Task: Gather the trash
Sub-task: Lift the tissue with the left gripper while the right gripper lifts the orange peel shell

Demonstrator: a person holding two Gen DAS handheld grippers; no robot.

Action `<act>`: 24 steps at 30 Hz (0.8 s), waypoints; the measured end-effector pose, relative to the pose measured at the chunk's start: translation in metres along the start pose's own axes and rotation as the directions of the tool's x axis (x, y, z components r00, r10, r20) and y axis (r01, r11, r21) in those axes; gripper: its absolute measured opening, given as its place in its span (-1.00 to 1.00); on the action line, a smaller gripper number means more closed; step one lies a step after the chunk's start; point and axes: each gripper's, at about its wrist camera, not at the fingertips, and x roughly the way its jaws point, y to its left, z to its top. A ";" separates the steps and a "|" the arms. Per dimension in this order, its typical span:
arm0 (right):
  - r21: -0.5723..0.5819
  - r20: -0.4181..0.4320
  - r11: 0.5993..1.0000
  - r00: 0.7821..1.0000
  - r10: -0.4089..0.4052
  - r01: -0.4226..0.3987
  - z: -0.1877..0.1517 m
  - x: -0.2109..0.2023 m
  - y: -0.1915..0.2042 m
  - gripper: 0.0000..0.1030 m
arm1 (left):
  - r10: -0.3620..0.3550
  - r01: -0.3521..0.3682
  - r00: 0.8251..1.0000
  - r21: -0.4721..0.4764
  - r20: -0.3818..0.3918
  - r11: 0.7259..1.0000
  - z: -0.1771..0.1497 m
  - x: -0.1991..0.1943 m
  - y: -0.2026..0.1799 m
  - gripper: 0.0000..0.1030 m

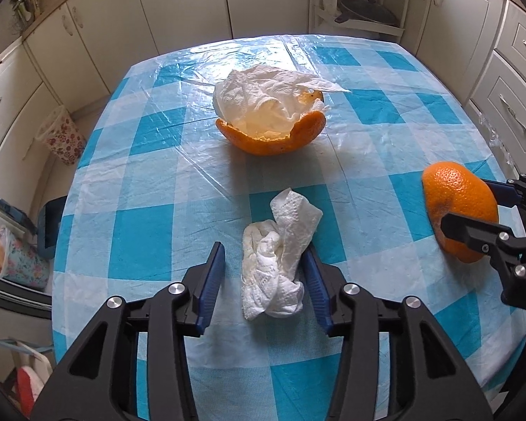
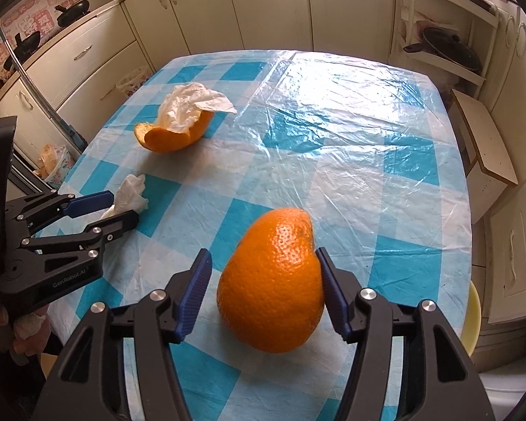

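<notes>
A crumpled white tissue (image 1: pixel 278 263) lies on the blue checked tablecloth between the open fingers of my left gripper (image 1: pixel 264 268); the right finger touches it, the left finger is apart. It also shows in the right wrist view (image 2: pixel 131 196). A domed orange peel (image 2: pixel 271 284) sits between the open fingers of my right gripper (image 2: pixel 263 279); the right finger touches it. It also shows in the left wrist view (image 1: pixel 457 210). A second orange peel cup (image 1: pixel 273 133) holding crumpled paper towel (image 1: pixel 263 98) sits mid-table.
The table (image 2: pixel 350 133) is covered with clear plastic film. Cream cabinets surround it. A floral bin (image 1: pixel 61 137) stands on the floor at left, bags (image 1: pixel 14 256) lie beside the table's left edge, and a shelf with pans (image 2: pixel 449 49) stands at back right.
</notes>
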 end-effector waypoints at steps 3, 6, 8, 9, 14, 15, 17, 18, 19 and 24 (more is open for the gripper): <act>-0.020 -0.004 1.000 1.000 -0.011 0.011 -0.001 -0.001 0.002 0.17 | -0.001 0.001 1.000 0.002 0.000 1.000 0.001 0.001 -0.001 -0.04; -0.025 -0.016 1.000 1.000 -0.018 0.018 -0.003 0.002 0.001 0.17 | 0.000 0.000 1.000 0.010 0.004 1.000 0.001 0.001 -0.003 -0.03; -0.023 -0.025 1.000 1.000 -0.017 0.017 -0.004 0.004 0.000 0.17 | -0.002 0.001 1.000 0.011 0.008 1.000 0.001 0.001 -0.005 -0.03; -0.023 -0.029 1.000 0.999 -0.016 0.016 -0.005 0.005 0.000 0.15 | -0.002 0.002 1.000 0.014 0.010 1.000 0.001 0.001 -0.006 -0.03; -0.039 -0.013 0.999 1.000 -0.010 0.010 -0.006 -0.001 0.003 -0.14 | -0.017 0.016 1.000 0.027 0.019 1.000 0.000 -0.002 -0.011 -0.42; -0.039 -0.007 0.999 1.000 -0.008 0.008 -0.006 -0.003 0.002 -0.21 | -0.018 0.017 1.000 0.028 0.021 0.999 0.000 -0.002 -0.012 -0.51; -0.033 0.008 0.999 1.000 -0.007 0.007 -0.005 -0.008 0.001 -0.27 | -0.019 0.018 0.999 0.034 0.034 0.999 0.000 -0.006 -0.015 -0.58; -0.030 0.015 1.000 1.000 -0.006 0.007 -0.005 -0.011 0.000 -0.32 | -0.021 0.020 0.999 0.035 0.038 0.999 0.000 -0.007 -0.015 -0.58; -0.024 0.024 1.000 1.000 -0.007 0.007 -0.005 -0.013 -0.002 -0.40 | -0.023 0.021 0.999 0.036 0.045 0.999 0.001 -0.010 -0.016 -0.59; 0.000 0.048 1.000 0.999 -0.010 0.010 -0.006 -0.022 -0.009 -0.50 | -0.017 0.014 0.997 0.046 0.074 0.999 0.001 -0.018 -0.024 -0.59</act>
